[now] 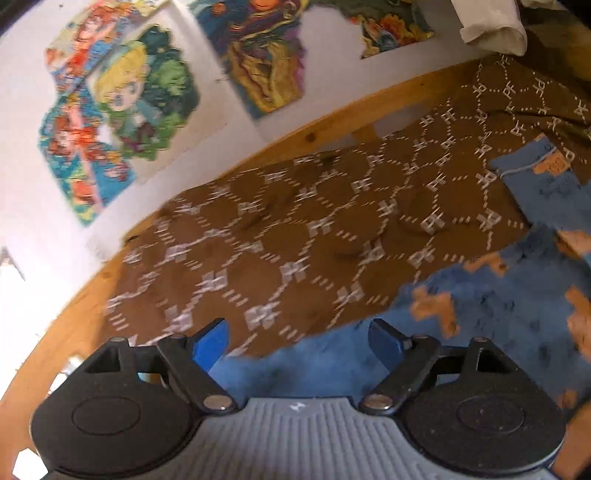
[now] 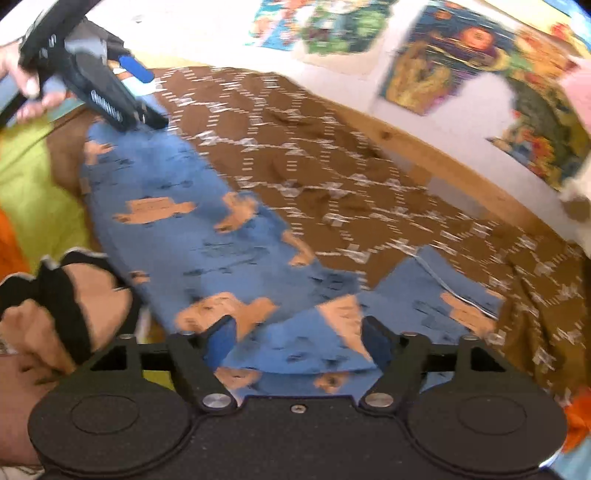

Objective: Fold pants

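Note:
The blue pants with orange patches [image 2: 192, 229] lie on a brown patterned blanket [image 2: 332, 155]. They also show in the left wrist view [image 1: 498, 302] at the lower right. My left gripper [image 1: 299, 339] is open, its blue fingertips [image 1: 212, 341] over the pants' edge. The same gripper shows in the right wrist view [image 2: 136, 92] at the pants' far end. My right gripper [image 2: 299, 339] is open over the near end of the pants, where the cloth is folded over. Nothing is held.
A wooden bed rim [image 1: 332, 122] runs behind the blanket, against a white wall with colourful posters [image 1: 122, 107]. A white cloth [image 1: 491, 26] lies at the far corner. A yellow-green sheet [image 2: 33, 177] lies to the left of the pants.

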Available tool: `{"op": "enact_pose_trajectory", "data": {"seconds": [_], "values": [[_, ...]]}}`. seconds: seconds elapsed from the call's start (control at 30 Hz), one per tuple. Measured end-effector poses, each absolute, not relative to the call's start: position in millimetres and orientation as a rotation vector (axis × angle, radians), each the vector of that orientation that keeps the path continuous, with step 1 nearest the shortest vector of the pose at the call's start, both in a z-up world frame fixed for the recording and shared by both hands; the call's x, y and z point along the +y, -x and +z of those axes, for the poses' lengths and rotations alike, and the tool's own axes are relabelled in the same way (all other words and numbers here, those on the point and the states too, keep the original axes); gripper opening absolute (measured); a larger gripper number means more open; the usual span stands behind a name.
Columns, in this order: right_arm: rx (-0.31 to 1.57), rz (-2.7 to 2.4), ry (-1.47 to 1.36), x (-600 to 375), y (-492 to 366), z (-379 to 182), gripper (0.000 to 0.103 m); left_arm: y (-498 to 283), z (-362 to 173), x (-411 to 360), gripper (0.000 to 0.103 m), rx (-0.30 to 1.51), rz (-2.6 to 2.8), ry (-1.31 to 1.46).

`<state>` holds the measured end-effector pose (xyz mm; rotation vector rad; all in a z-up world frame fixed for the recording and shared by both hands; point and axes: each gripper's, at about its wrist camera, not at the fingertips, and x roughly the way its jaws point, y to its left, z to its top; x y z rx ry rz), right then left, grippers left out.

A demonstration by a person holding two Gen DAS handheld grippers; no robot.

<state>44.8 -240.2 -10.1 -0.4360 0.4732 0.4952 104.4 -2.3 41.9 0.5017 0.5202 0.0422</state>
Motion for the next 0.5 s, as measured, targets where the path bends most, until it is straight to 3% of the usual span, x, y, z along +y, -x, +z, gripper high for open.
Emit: {"op": "enact_pose_trajectory", "data": {"seconds": [0.23,0.3,0.5], "values": [[0.504,0.362,0.421,-262.4,-58.6,-8.3,0.087,-121.0,14.7,-36.6,0.088,0.543,-0.199,-0.485],[0.496,0.327,0.4,-278.7,-62.9,-2.7,0.094,-114.7,11.0,-44.8,0.091,0.554,-0.325,-0.446],[0.613,0.379,0.258,-319.7,-133.1,25.9,0.097,-115.6,0.2,-75.0,0.094,0.664,-0.627,-0.268]]}}
